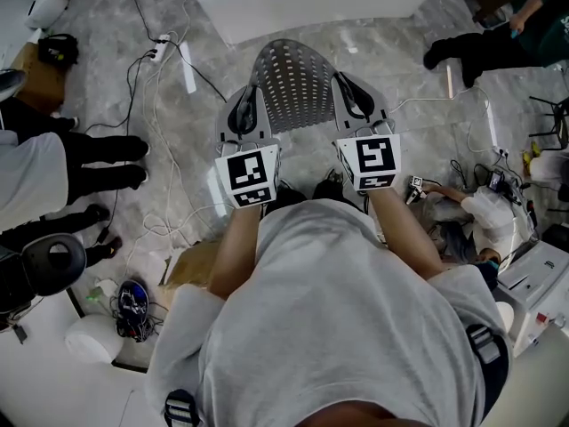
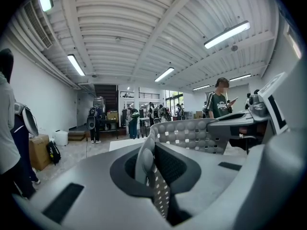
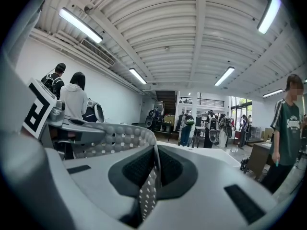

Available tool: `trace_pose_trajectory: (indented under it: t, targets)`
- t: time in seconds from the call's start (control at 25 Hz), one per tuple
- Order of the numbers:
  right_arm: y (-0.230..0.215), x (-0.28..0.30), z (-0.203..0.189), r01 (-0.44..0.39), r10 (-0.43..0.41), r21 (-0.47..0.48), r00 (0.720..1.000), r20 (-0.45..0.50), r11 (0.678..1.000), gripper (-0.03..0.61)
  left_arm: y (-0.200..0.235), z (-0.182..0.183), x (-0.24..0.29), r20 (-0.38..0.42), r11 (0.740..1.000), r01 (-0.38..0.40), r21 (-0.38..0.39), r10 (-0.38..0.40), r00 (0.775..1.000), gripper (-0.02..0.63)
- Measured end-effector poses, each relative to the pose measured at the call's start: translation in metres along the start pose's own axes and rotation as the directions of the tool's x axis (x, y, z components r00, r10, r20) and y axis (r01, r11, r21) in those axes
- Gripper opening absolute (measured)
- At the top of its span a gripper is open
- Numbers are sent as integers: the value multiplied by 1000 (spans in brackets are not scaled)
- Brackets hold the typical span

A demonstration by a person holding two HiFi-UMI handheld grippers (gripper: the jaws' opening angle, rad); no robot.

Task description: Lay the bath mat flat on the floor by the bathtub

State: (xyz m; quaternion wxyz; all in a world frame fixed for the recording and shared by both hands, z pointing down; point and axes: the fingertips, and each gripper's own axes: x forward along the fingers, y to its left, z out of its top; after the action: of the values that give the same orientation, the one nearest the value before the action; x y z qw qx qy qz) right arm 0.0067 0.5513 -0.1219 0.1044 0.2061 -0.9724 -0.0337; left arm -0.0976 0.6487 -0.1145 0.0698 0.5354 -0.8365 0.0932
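Note:
A grey rubber bath mat [image 1: 294, 82] with rows of holes arches between my two grippers above the marble floor. In the head view my left gripper [image 1: 243, 114] is shut on the mat's left edge and my right gripper [image 1: 355, 99] is shut on its right edge. The left gripper view shows the left gripper [image 2: 153, 174] pinching the mat [image 2: 187, 134], which curves off to the right. From the right gripper view, the right gripper [image 3: 151, 174] clamps the mat [image 3: 115, 137], which bends away to the left. The white bathtub [image 1: 311, 3] lies just beyond the mat.
Cables [image 1: 156, 96] and a power strip [image 1: 161, 51] trail over the floor at left. A person's black shoes [image 1: 111, 160] stand at left, and another person [image 1: 484, 47] is at the upper right. A third person [image 1: 484, 216] crouches among gear at right.

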Motion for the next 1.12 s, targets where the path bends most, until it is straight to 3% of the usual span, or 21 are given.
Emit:
trace_pose_trajectory:
  t: [0.52,1.12]
  targets:
    - [47,7,-8,37,-36,16,999,-19,999,17,40,-22,-18,-12,999,49,-18,-50,999,28]
    - [32,49,-40,12,-8,45,996,-84,999,17,58,-54,19,-93,998,26,-51,-31,995,28]
